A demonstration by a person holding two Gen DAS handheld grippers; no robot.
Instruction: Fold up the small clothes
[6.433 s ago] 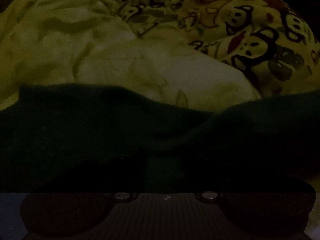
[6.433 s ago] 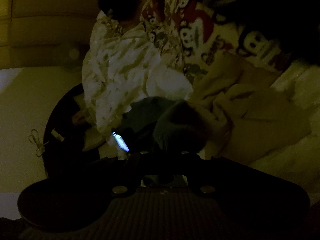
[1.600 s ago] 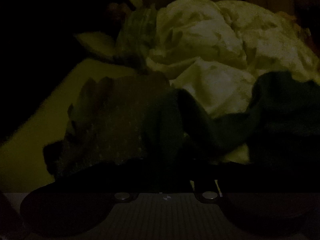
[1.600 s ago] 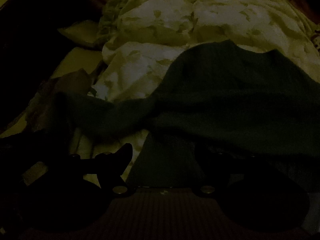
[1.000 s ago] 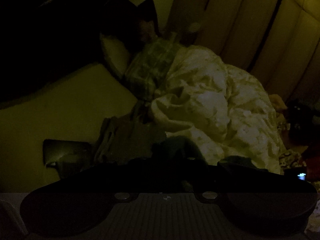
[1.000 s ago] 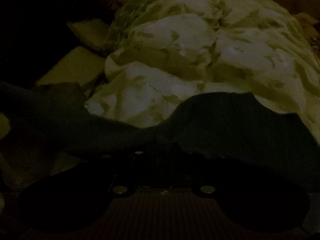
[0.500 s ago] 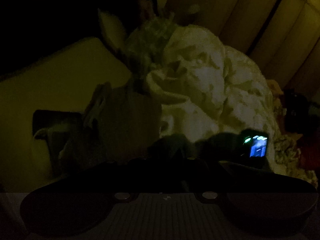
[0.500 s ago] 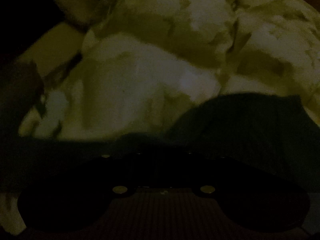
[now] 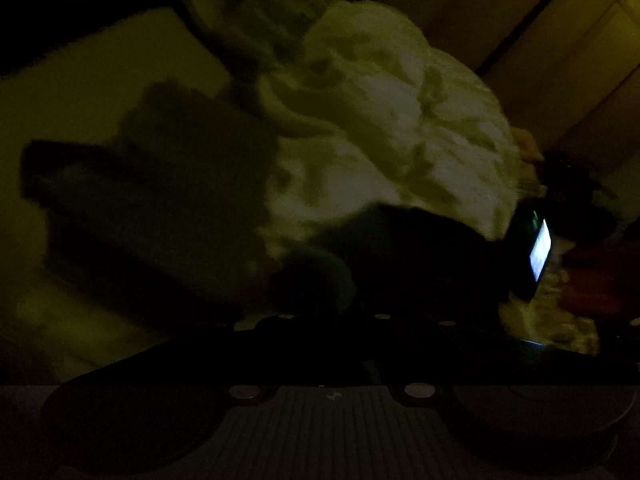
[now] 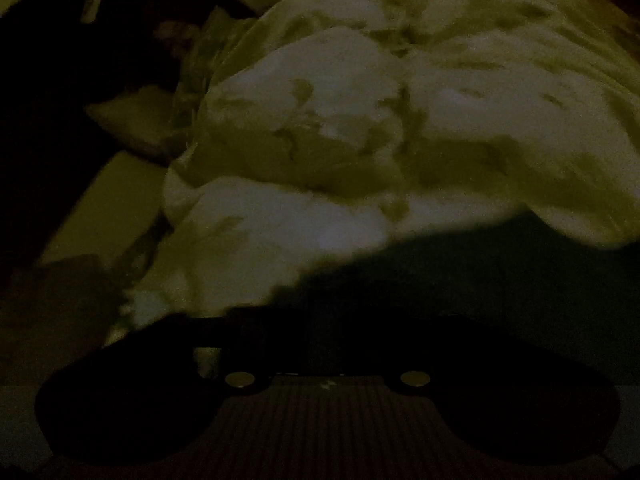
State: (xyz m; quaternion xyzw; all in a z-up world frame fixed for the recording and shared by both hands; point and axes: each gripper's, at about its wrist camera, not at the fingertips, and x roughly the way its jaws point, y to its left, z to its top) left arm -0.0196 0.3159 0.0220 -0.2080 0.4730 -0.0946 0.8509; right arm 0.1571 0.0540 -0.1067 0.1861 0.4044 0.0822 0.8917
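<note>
The scene is very dark. A dark green knitted garment [image 10: 500, 280] lies on the bed just ahead of my right gripper [image 10: 320, 332]; its cloth covers the fingers, which seem closed on its near edge. In the left wrist view a bunched part of the same dark green garment [image 9: 320, 276] sits right at my left gripper [image 9: 332, 320], whose fingers seem closed on it. My right gripper's body with a lit screen [image 9: 540, 248] shows to the right there.
A crumpled white duvet with pale leaf print [image 10: 380, 140] fills the bed behind the garment; it also shows in the left wrist view [image 9: 380, 140]. A greyish cloth [image 9: 168, 184] lies left. A padded headboard [image 9: 560, 40] stands at back right. A pillow [image 10: 136, 120] lies far left.
Both grippers have stayed on the green garment and shifted with it. The left view has tilted and closed in on the duvet. The right gripper has drawn back a little from the duvet.
</note>
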